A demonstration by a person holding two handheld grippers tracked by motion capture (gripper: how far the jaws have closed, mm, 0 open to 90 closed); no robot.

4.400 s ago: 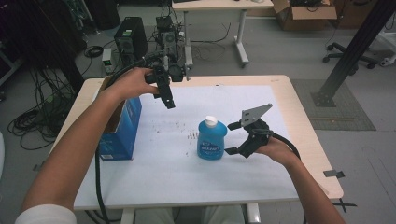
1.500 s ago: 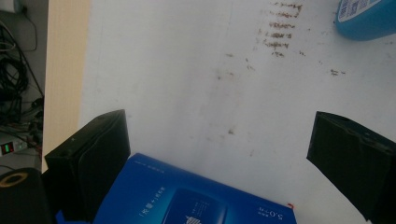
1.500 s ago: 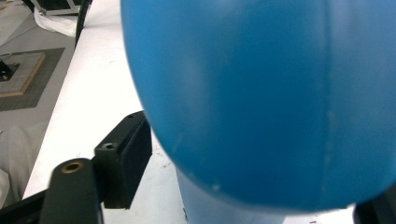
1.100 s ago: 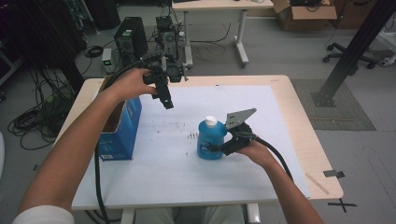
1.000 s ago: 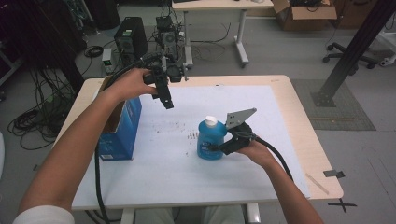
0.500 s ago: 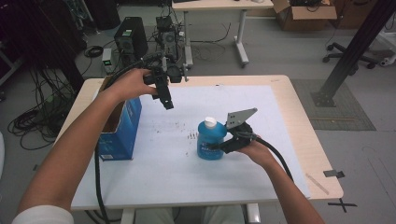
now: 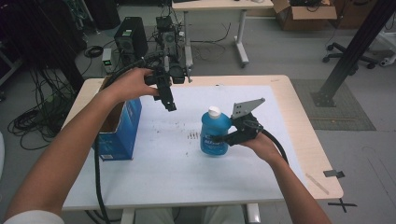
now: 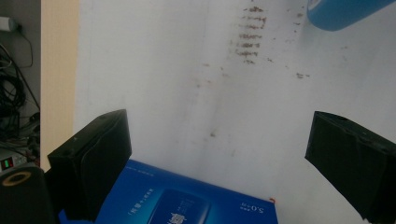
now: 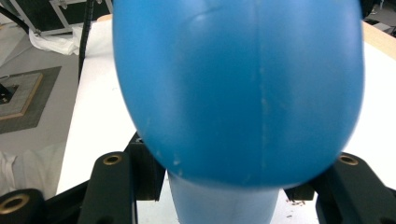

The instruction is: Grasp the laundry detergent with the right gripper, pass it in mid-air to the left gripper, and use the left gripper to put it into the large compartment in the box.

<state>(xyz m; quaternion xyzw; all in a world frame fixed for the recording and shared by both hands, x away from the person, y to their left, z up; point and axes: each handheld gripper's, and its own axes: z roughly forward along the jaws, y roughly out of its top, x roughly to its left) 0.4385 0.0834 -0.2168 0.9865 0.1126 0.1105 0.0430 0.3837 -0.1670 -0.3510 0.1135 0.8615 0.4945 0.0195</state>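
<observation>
Your right hand-held gripper (image 7: 223, 139), its jaws just closed, clamped the blue bottle (image 7: 214, 133) near the desk's (image 7: 187, 182) middle, seemingly lifted slightly. Farther left, your left hand-held gripper (image 7: 170, 105) hovered, jaws apart, beside the blue box (image 7: 120, 135).

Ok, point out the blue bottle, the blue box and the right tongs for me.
blue bottle (image 7: 214, 136): high view, on its body.
blue box (image 7: 122, 131): high view, on its side wall.
right tongs (image 7: 225, 139): high view, at the tips against the bottle.
</observation>
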